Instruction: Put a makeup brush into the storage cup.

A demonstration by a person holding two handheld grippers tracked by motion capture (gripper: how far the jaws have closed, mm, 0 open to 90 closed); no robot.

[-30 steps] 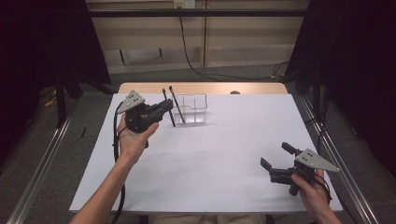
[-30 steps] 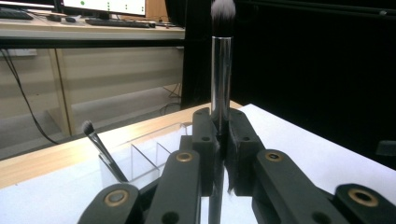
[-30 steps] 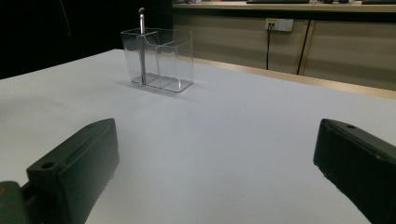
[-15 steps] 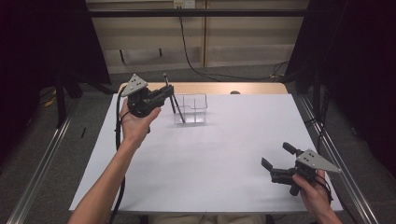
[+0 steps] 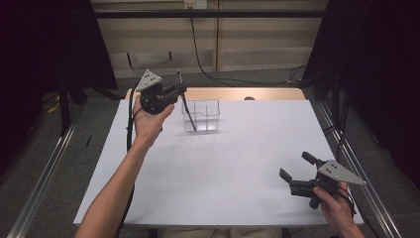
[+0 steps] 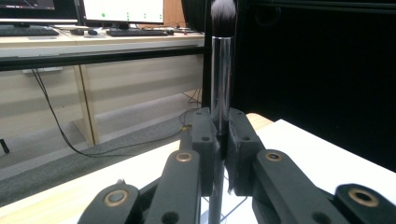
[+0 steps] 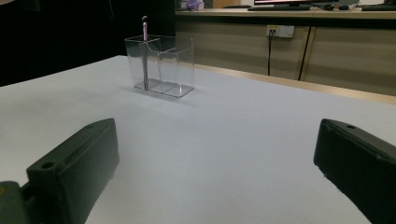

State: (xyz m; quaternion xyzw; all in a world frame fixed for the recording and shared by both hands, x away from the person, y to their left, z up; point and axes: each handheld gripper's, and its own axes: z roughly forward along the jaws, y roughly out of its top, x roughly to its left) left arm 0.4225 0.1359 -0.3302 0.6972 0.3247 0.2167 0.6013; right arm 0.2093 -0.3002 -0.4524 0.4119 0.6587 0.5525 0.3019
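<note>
The left gripper (image 5: 179, 90) was raised over the far left part of the white-covered table (image 5: 223, 168), its jaws clamped on a slim black-handled makeup brush with a shiny metal ferrule and dark bristles (image 6: 220, 84). In the left gripper view the brush stood upright between the two pads, bristles up. In the high view a thin dark brush (image 5: 187, 106) slanted from that gripper down toward the left part of a clear plastic organiser with several compartments (image 5: 202, 116) — which compartment, I could not tell. The right gripper view showed one brush standing in the organiser's left section. The right gripper (image 5: 296, 173) rested low near the table's near right corner, well apart from the organiser — its jaws spread wide, with nothing between them.
</note>
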